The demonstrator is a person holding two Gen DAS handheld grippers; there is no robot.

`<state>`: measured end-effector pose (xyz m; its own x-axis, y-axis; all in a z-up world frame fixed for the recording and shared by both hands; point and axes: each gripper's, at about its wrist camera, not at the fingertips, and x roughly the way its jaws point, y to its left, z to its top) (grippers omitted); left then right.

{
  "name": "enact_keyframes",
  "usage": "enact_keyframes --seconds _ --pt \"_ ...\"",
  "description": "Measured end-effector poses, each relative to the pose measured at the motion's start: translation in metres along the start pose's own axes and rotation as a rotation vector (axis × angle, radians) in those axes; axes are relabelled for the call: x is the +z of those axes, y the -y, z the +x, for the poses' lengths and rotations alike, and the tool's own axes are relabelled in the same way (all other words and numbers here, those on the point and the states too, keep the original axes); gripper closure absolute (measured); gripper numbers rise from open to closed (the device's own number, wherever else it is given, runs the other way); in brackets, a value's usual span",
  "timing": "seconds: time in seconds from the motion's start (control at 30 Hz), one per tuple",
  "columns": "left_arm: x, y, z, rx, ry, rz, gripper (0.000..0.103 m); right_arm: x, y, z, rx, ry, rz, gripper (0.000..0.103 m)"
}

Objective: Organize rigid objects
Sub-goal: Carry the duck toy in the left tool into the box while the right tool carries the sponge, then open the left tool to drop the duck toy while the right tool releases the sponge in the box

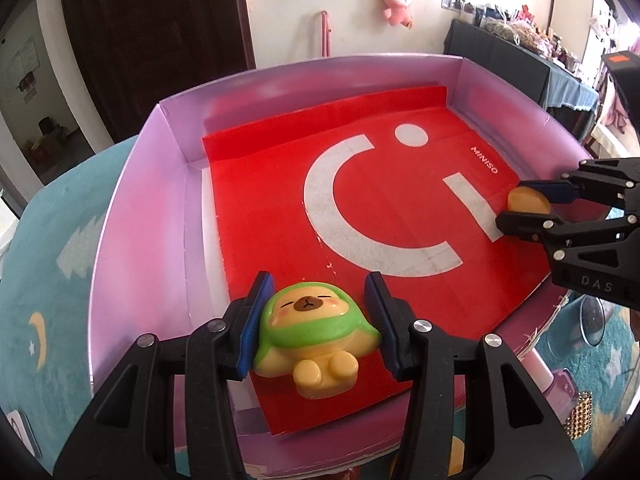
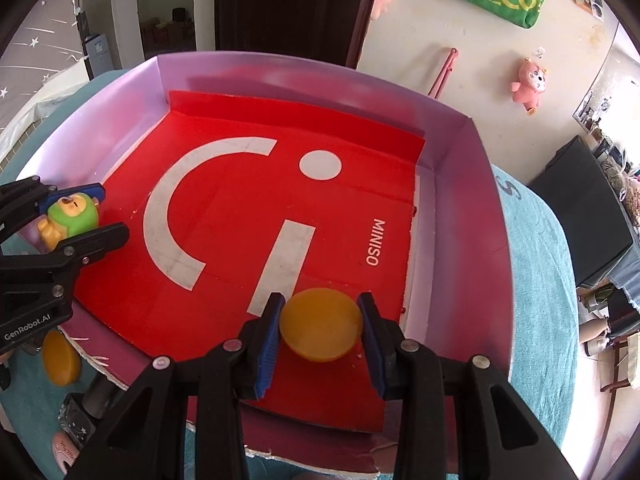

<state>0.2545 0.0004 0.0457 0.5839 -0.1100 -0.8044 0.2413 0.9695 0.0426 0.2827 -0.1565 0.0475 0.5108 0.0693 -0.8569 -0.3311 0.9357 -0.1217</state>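
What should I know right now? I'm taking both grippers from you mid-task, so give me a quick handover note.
Left gripper: shut on the green-hooded bear toy, low over the near left of the red-lined pink box.
Right gripper: shut on the orange disc, low over the box's near right.
Done: both pieces carried into the box; whether they touch the red liner I cannot tell.
Left: open the fingers, release both, then probably fetch the second orange disc lying outside the box.
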Motion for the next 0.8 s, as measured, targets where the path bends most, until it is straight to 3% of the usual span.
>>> enact_keyframes --seconds 0.8 --pt "0.0023 -0.0007 -0.0001 -0.004 -0.017 0.007 0.056 0.0032 0.001 0.0023 0.027 -0.01 0.007 0.063"
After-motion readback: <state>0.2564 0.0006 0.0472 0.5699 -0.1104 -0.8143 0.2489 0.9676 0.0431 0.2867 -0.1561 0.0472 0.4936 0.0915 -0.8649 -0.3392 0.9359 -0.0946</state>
